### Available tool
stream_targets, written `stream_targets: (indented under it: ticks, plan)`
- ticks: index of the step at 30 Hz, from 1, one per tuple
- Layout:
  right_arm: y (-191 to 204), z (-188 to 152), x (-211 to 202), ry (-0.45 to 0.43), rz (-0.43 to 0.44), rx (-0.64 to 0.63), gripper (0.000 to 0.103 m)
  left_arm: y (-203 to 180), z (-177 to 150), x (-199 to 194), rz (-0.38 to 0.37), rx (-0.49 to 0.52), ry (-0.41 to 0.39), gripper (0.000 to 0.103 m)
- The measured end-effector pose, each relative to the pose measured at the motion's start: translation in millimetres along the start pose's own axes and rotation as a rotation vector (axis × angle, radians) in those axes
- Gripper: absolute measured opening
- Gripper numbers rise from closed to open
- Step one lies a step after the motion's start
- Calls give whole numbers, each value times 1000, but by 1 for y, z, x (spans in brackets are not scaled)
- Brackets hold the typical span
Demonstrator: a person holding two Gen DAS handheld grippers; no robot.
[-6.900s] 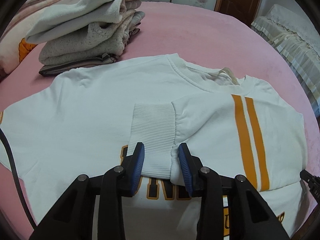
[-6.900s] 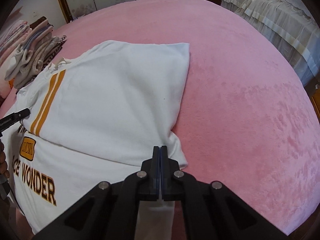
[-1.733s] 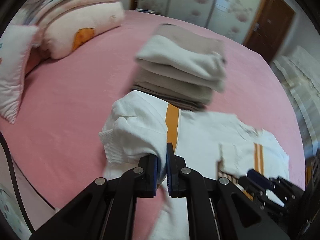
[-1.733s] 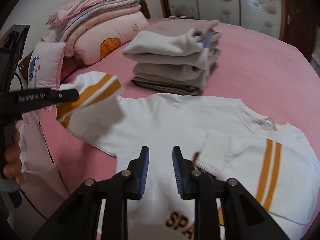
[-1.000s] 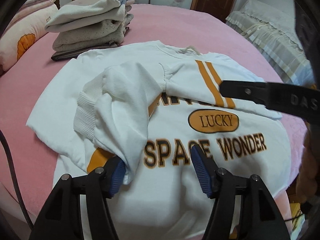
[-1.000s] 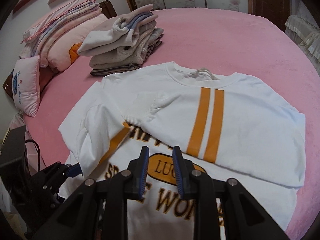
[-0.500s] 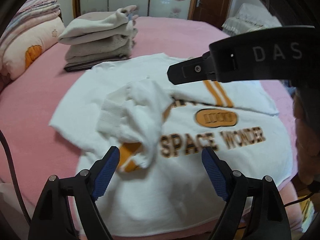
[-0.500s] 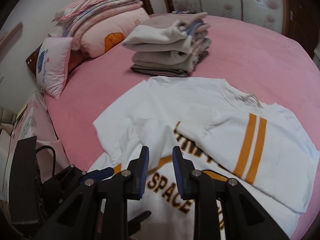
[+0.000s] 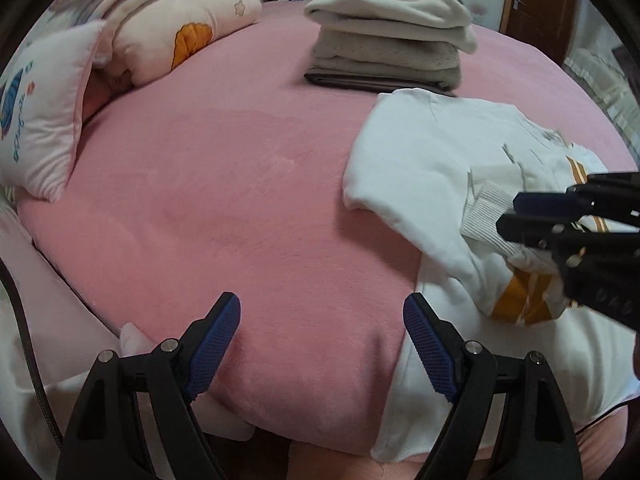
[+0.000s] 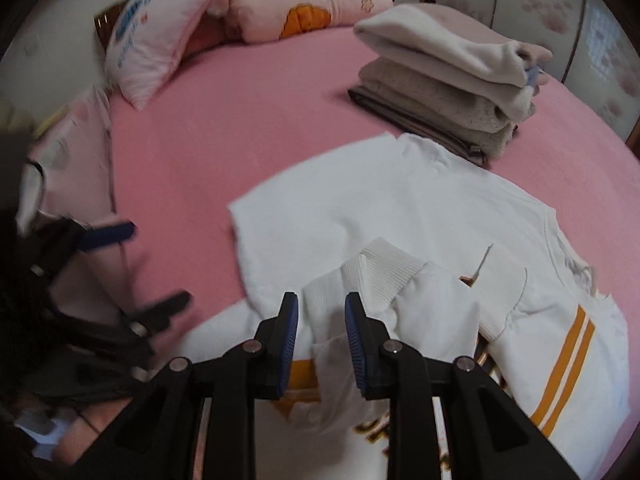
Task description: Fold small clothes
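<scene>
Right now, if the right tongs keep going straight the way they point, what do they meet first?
Most likely the ribbed cuff of the white sweatshirt's folded-in sleeve, which lies right ahead of the right tongs, seemingly partly between the open tips. Depth is unclear; the pink bedspread lies beneath.

Your pink bed (image 9: 240, 184), pillows (image 9: 40, 116) at ten o'clock, floral wardrobe doors (image 10: 560, 12) and wooden door (image 9: 536, 4) beyond.
</scene>
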State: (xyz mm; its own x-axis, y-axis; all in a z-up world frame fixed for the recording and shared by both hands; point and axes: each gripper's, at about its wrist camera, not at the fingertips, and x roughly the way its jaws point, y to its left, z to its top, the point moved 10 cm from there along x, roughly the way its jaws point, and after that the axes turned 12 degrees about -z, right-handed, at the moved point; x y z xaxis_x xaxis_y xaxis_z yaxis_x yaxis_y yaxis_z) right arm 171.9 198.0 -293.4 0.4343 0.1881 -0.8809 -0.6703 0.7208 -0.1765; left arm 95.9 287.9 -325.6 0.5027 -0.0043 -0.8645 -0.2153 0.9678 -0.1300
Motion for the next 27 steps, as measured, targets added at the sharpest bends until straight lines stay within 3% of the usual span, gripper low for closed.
stream_targets:
  ticks: [6, 9, 10, 12, 13, 16, 19, 24, 27]
  plan:
    - [6, 0, 15, 30, -97, -76, 25, 2, 2, 13, -14, 1, 13, 83]
    - [5, 2, 15, 25, -123, -84, 49, 3, 5, 18, -19, -15, 15, 83]
    - [5, 1, 17, 28, -143, -95, 64, 5, 6, 20, -22, -25, 17, 83]
    - [6, 0, 27, 49, -165, -123, 68, 6, 7, 22, -27, -42, 19, 83]
    - [7, -1, 31, 60, -165, -132, 67, 7, 7, 23, -25, -45, 19, 83]
    - [6, -5, 37, 78, -156, -127, 26, 7, 7, 23, -24, -42, 19, 83]
    - [-9, 0, 21, 45, -98, -34, 11, 7, 9, 22, -26, -36, 15, 83]
    - [-86, 15, -33, -86, -85, 203, 9, 3, 17, 25, -51, -26, -10, 83]
    - [-148, 21, -70, -200, -126, 335, 7, -8, 29, 35, -82, -25, -30, 83]
